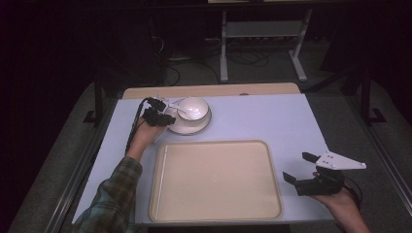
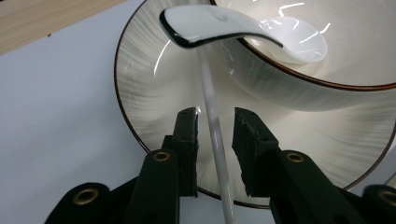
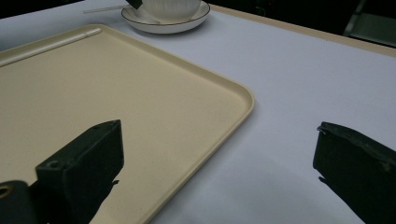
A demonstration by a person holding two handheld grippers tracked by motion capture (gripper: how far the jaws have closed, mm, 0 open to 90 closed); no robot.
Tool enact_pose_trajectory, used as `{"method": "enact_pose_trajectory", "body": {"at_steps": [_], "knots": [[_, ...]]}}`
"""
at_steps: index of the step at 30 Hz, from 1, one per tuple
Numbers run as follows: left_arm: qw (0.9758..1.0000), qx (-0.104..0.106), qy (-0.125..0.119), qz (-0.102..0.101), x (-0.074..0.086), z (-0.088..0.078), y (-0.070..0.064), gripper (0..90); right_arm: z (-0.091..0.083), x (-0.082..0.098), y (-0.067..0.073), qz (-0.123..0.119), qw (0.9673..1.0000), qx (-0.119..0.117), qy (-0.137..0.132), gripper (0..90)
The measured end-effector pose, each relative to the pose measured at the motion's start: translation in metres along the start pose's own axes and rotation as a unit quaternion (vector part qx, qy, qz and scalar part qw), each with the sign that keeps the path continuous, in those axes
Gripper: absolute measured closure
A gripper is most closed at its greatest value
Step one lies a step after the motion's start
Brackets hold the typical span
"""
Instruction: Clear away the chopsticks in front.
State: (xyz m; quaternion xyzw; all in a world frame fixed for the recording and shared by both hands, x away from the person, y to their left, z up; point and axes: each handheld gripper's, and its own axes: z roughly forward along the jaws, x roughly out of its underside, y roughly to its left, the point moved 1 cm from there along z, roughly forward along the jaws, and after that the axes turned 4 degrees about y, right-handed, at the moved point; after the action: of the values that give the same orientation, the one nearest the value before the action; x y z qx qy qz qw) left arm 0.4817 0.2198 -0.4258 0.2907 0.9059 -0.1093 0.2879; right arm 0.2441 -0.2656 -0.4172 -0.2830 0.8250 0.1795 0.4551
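A white spoon, a brown-rimmed, grey-streaked plate, a beige tray, black claws.

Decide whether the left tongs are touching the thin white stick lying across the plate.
Apart. The left gripper view shows the stick between the left tongs, with a gap on each side.

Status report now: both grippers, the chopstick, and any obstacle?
Left gripper open, jaws astride thin white chopstick on striped plate, pads not touching. Right gripper open, idle beside beige tray. White spoon overhangs bowl just beyond.
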Motion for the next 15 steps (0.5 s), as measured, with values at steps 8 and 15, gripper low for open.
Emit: {"method": "enact_pose_trajectory", "body": {"at_steps": [8, 15], "knots": [[0.9999, -0.008, 0.009, 0.007, 0.000, 0.008, -0.002, 73.6, 0.000, 0.000, 0.000, 0.000, 1.0000, 0.001, 0.000, 1.4], [0.9999, -0.012, 0.009, -0.004, 0.000, 0.013, -0.002, 81.5, 0.000, 0.000, 0.000, 0.001, 1.0000, 0.000, 0.000, 1.4]]}}
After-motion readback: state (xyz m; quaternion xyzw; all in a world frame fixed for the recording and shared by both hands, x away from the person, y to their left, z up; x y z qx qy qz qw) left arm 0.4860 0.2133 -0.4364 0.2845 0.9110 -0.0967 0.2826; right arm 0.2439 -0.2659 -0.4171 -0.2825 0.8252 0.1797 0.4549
